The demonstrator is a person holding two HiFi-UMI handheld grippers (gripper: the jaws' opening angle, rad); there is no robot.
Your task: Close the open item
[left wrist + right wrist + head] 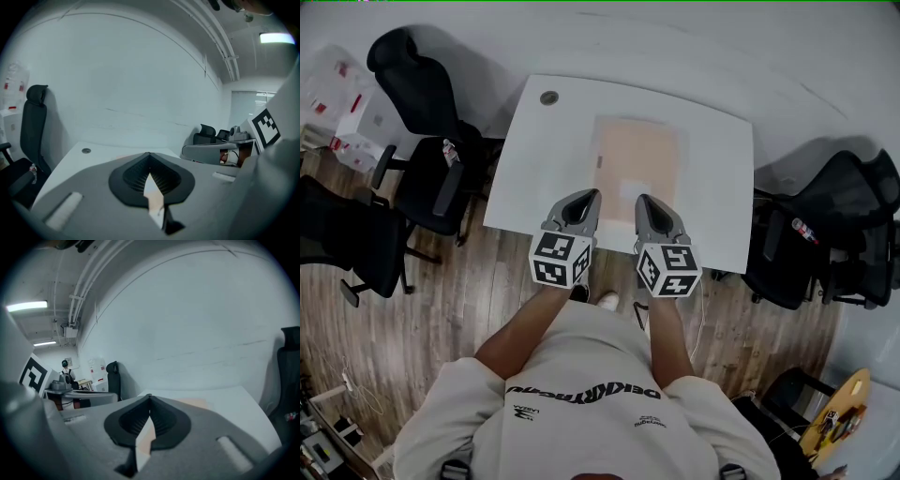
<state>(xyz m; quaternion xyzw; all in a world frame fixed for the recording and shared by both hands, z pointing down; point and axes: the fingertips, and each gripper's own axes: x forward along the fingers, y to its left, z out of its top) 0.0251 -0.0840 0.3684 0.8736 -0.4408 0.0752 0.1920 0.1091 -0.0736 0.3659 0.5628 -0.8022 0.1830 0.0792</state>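
A flat pale peach rectangular item (637, 155) lies in the middle of the white table (534, 178), with a small white patch (635, 192) near its front edge. I cannot tell whether it is open or closed. My left gripper (593, 195) and right gripper (641, 199) hover side by side over the table's front edge, just short of the item, and both are shut and hold nothing. In the left gripper view the jaws (149, 154) meet at the tip. The right gripper view shows its jaws (150, 397) touching too, with the peach item (194, 402) beyond them.
A round cable hole (548, 97) sits at the table's far left corner. Black office chairs stand to the left (431, 141) and right (834, 225) of the table. White boxes (347, 108) are at the far left, on a wooden floor (469, 291).
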